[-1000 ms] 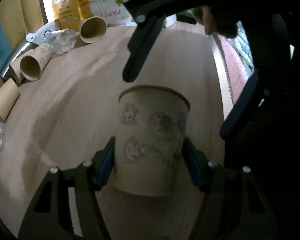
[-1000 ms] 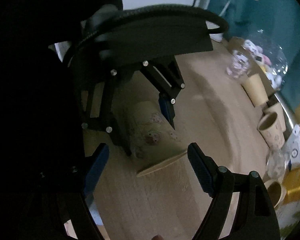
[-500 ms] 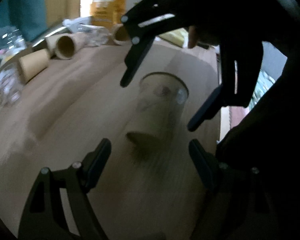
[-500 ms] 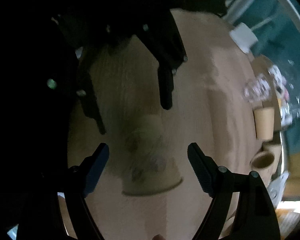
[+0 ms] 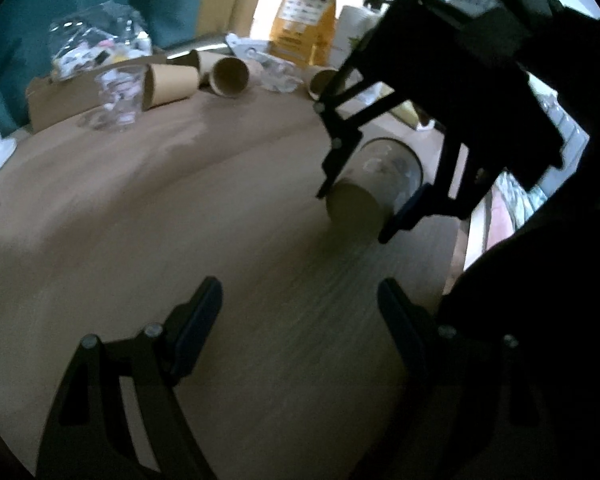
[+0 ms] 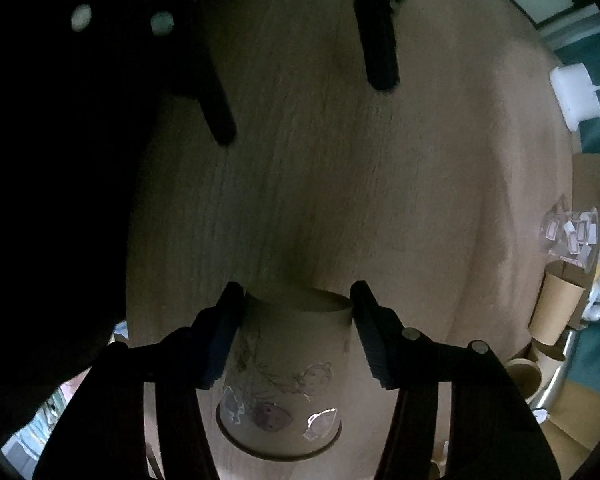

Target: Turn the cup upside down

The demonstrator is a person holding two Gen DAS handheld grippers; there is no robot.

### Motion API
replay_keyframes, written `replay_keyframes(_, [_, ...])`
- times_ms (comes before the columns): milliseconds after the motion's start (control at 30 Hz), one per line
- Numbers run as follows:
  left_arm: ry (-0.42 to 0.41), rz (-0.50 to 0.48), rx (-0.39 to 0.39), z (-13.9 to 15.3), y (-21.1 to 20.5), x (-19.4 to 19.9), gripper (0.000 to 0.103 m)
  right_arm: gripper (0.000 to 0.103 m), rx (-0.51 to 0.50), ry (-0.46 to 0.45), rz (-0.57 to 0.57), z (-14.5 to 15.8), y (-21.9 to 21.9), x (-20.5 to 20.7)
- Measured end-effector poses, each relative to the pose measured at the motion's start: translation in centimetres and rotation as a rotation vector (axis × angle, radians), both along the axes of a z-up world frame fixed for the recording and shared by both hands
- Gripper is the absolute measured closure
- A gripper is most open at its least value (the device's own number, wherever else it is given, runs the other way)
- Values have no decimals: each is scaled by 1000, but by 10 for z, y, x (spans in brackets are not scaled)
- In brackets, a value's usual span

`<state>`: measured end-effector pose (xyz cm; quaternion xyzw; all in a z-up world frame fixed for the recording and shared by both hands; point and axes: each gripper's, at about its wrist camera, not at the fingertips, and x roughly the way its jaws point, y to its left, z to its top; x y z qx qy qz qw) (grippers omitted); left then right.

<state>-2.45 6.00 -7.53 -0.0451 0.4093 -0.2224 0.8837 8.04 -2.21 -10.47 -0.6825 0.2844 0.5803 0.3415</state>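
Observation:
A paper cup with pink flower prints [image 6: 284,364] sits between the pads of my right gripper [image 6: 296,312], which is shut on it. Its base points forward toward the wooden table and its rim lies near the camera. In the left wrist view the same cup [image 5: 368,188] is held tilted over the table by the right gripper [image 5: 354,216]. My left gripper [image 5: 300,308] is open and empty, drawn back from the cup; its dark fingers [image 6: 376,44] show at the top of the right wrist view.
Several paper cups [image 5: 228,76] lie on their sides at the table's far edge with a clear plastic cup [image 5: 118,100], a cardboard box [image 5: 56,100] and an orange bag [image 5: 304,16]. A white block [image 6: 576,92] sits near the table edge [image 5: 472,232].
My left gripper let go of the cup and drew back, open. My right gripper closed on the cup and turned it so that the base points away.

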Motion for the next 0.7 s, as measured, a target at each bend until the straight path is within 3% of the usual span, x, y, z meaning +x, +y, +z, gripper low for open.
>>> replay_keyframes(67, [-7, 18, -8, 1, 2, 0, 22, 46, 44, -6, -47, 5, 1, 8])
replay_keyframes(167, [-31, 61, -17, 8, 8, 0, 22, 46, 199, 4, -207, 23, -1, 24])
replay_keyframes(400, [-119, 137, -8, 30, 1, 9, 22, 46, 735, 1, -741, 60, -40, 43])
replay_keyframes(533, [-163, 192, -25, 40, -8, 13, 22, 46, 1023, -44, -985, 61, -82, 39])
replay_keyframes(700, [-175, 213, 0, 40, -28, 19, 22, 46, 1255, -151, -1156, 47, -121, 8])
